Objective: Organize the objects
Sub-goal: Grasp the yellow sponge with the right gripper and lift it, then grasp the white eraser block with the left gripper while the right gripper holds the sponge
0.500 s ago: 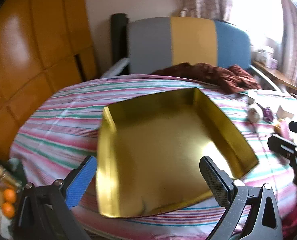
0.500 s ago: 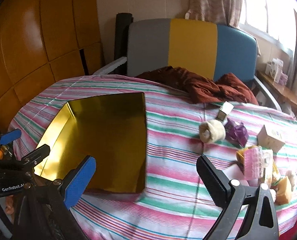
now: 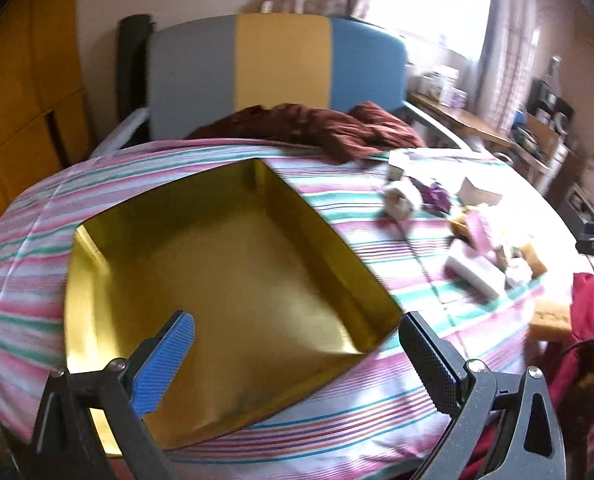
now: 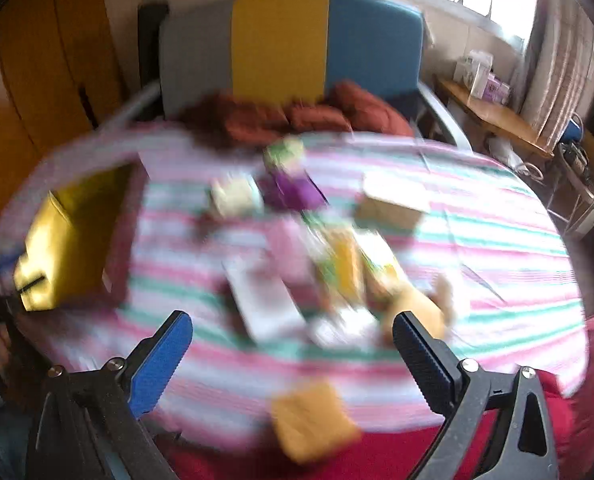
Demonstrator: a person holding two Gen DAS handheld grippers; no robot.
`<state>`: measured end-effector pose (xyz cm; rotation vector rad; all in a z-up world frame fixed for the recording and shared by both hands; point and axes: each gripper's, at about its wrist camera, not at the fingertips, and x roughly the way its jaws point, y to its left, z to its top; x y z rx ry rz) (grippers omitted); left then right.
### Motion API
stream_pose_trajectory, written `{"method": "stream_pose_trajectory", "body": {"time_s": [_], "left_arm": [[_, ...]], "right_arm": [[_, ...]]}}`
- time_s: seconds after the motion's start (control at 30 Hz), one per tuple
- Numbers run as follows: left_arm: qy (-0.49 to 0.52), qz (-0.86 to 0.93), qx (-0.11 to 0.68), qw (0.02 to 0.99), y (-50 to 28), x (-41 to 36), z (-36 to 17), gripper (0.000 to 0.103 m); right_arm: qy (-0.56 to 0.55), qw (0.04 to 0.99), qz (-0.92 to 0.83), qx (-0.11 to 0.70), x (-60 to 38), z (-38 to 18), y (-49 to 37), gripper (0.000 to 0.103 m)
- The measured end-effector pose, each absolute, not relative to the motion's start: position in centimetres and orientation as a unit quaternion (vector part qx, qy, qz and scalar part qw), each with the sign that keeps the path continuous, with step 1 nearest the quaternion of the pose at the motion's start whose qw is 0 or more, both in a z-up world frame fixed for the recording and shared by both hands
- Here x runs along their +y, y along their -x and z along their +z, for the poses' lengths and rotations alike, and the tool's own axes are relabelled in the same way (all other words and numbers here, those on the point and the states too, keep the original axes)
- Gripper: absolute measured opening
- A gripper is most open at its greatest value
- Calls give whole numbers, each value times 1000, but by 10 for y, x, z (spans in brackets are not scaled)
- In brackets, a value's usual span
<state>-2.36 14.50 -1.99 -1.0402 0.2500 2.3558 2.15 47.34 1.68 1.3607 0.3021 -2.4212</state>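
An empty gold tray (image 3: 217,276) lies on the striped tablecloth (image 3: 29,248). My left gripper (image 3: 297,354) hovers over the tray's near edge, open, nothing between its fingers. To the tray's right sits a pile of small items: a white roll (image 3: 401,200), a purple wrapper (image 3: 437,194), a pink packet (image 3: 477,228) and a white box (image 3: 475,272). My right gripper (image 4: 293,354) is open above the near side of that blurred pile, with the white box (image 4: 265,300) and a tan piece (image 4: 417,308) just beyond it. The gold tray (image 4: 73,240) is at the left there.
A dark red cloth (image 3: 317,128) is bunched at the table's far edge before a grey, yellow and blue chair (image 3: 281,64). An orange square (image 4: 315,420) lies at the near table edge. Red fabric (image 3: 593,320) hangs at the right. A side table (image 4: 493,116) stands by the window.
Both views have swung to the right. The tray has shifted left in each, and the pile of small items now fills the middle of the right wrist view, blurred by motion.
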Motion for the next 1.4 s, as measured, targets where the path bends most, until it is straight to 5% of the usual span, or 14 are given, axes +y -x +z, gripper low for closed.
{"method": "stream_pose_trajectory", "body": {"time_s": [0.43,0.6,1.4], "left_arm": [[403,809,137,406,-2,239,-22,103],[424,787,149,424,-3,273,-30,103],[531,745,141,378,33,383,-87,89]], "right_arm": [[-603,255,-708,264,463,-64,-26,95],[-614,248,-695,280,462,-83,-24,58],[-553,248,-787,110,499,-63,-35,57]]}}
